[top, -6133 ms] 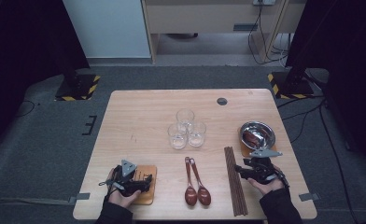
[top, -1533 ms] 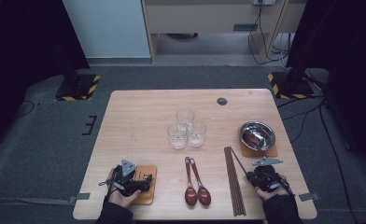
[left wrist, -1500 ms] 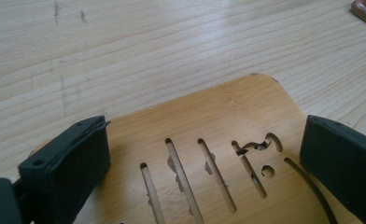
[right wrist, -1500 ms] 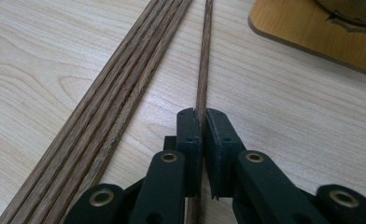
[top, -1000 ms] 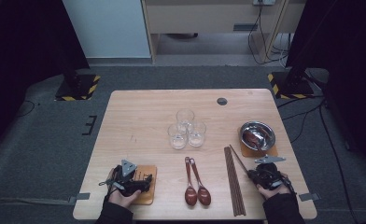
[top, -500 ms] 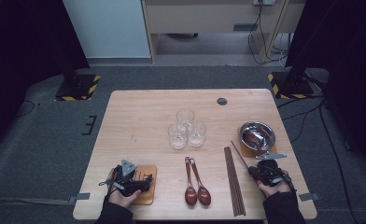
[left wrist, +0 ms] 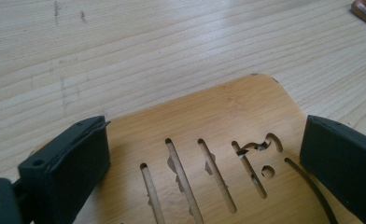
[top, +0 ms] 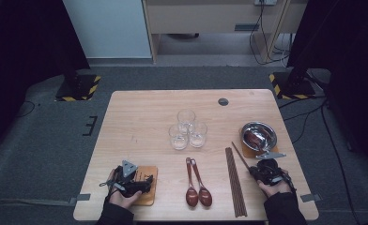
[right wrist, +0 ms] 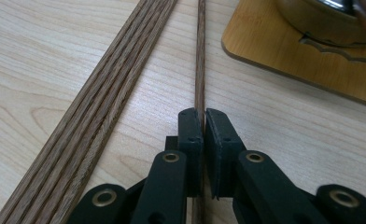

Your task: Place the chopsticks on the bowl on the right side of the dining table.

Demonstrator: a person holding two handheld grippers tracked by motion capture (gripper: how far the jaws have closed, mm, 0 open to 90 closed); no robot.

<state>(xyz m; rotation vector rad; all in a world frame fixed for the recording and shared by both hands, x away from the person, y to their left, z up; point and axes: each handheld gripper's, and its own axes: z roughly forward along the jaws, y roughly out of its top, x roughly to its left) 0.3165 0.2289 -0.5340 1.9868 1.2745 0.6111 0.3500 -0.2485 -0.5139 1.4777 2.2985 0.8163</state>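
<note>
Now my right gripper (right wrist: 203, 122) pinches one chopstick (right wrist: 200, 56) just beside the chopstick bundle (right wrist: 102, 107); my left gripper (left wrist: 204, 154) stands spread over its wooden coaster (left wrist: 204, 121).

a single dark-brown wooden chopstick (right wrist: 200, 56) is thin, straight and grainy. it angles away from the bundle of chopsticks (top: 235, 180), pointing toward eleven o'clock, its near end pinched between black jaws and its far end beside the bamboo coaster (right wrist: 284, 51).
</note>
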